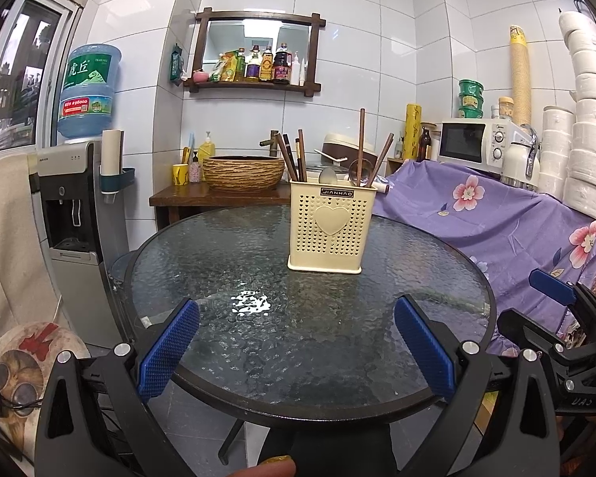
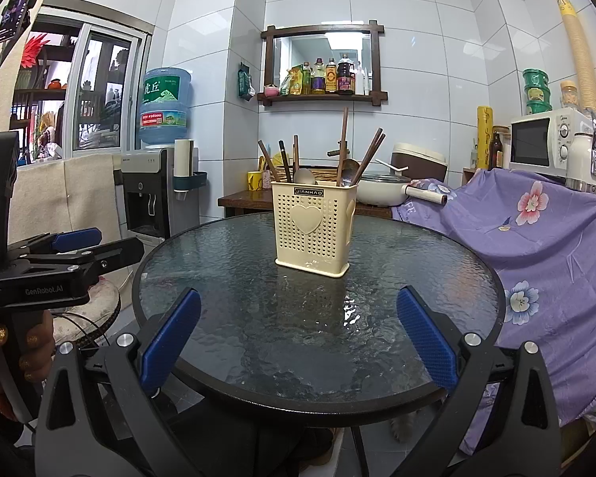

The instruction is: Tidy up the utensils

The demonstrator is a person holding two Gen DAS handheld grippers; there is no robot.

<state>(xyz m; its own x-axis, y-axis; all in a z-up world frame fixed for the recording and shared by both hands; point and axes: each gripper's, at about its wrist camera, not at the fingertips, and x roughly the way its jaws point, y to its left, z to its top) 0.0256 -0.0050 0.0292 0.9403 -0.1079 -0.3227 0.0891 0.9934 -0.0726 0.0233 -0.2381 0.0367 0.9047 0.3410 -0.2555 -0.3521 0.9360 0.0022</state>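
One cream perforated utensil holder (image 1: 325,230) with a raised heart on its front stands upright on the round glass tabletop (image 1: 258,342), toward the far side of centre. From it rise about seven brown chopsticks (image 1: 360,139): four bunched at its left end, one tall and nearly vertical, two leaning right. Two metal spoons (image 1: 327,175) show only their bowls above the rim; everything lower is hidden behind the holder's wall, so the exact count of sticks is hard to settle. The left hand-held gripper (image 1: 297,348) hangs over the near edge of the tabletop with its two blue pads spread wide apart, nothing between them. The right hand-held gripper (image 2: 298,344) is likewise spread, empty, over the near edge. Each appears at the margin of the other's view, partly cut off. Both are well apart from the holder.
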